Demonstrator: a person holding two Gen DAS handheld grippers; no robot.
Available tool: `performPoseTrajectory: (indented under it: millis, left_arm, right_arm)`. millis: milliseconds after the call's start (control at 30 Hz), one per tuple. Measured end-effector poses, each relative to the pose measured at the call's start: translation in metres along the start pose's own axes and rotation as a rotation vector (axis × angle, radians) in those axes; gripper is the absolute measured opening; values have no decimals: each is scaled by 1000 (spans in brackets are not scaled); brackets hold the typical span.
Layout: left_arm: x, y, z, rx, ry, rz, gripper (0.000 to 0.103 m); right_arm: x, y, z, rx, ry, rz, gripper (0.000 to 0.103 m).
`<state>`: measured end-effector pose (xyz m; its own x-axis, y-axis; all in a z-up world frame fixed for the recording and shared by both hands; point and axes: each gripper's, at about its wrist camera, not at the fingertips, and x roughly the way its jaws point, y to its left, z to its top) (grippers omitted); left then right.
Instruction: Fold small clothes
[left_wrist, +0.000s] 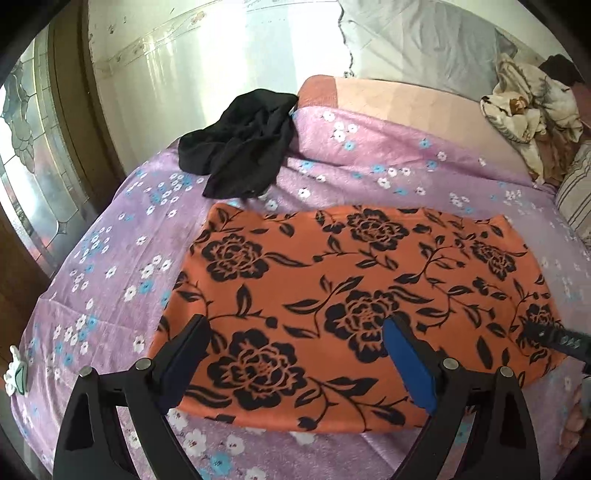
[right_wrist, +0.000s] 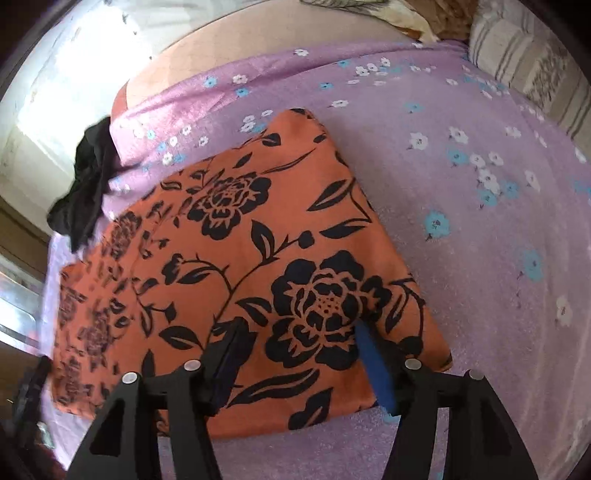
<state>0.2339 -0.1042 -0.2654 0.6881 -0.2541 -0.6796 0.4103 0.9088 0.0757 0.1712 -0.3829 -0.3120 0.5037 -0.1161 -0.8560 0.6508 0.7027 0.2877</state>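
An orange garment with black flowers (left_wrist: 354, 295) lies flat and folded into a rectangle on the purple flowered bedspread (left_wrist: 110, 258). It also shows in the right wrist view (right_wrist: 258, 258). My left gripper (left_wrist: 295, 328) is open and empty, its fingers spread just above the garment's near left part. My right gripper (right_wrist: 295, 328) is open and empty above the garment's near right corner. Its tip shows at the right edge of the left wrist view (left_wrist: 554, 338). A crumpled black garment (left_wrist: 240, 147) lies beyond the orange one, also seen in the right wrist view (right_wrist: 88, 184).
The bedspread (right_wrist: 480, 221) covers the bed. A striped pillow (right_wrist: 524, 62) and a bundled patterned blanket (left_wrist: 528, 107) lie at the far right. A wall (left_wrist: 184, 74) and a glazed door (left_wrist: 29, 147) stand to the left of the bed.
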Motion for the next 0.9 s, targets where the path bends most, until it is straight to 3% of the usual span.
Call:
performPoseTrajectory:
  millis: [167, 367, 633, 800, 900]
  left_arm:
    - [1, 0, 1, -5, -3, -9, 95]
    - [7, 2, 0, -14, 15, -7, 95]
    - [13, 5, -4, -14, 42, 13, 95]
    - [18, 14, -5, -26, 58, 34, 95]
    - [20, 17, -6, -21, 61, 44, 95]
  right_arm:
    - [13, 26, -2, -110, -28, -124, 66]
    - [15, 33, -7, -191, -58, -194, 68]
    - [4, 29, -2, -172, -68, -182, 65]
    - [-30, 37, 1, -168, -234, -140, 65]
    - [-36, 49, -3, -199, -255, -67, 65]
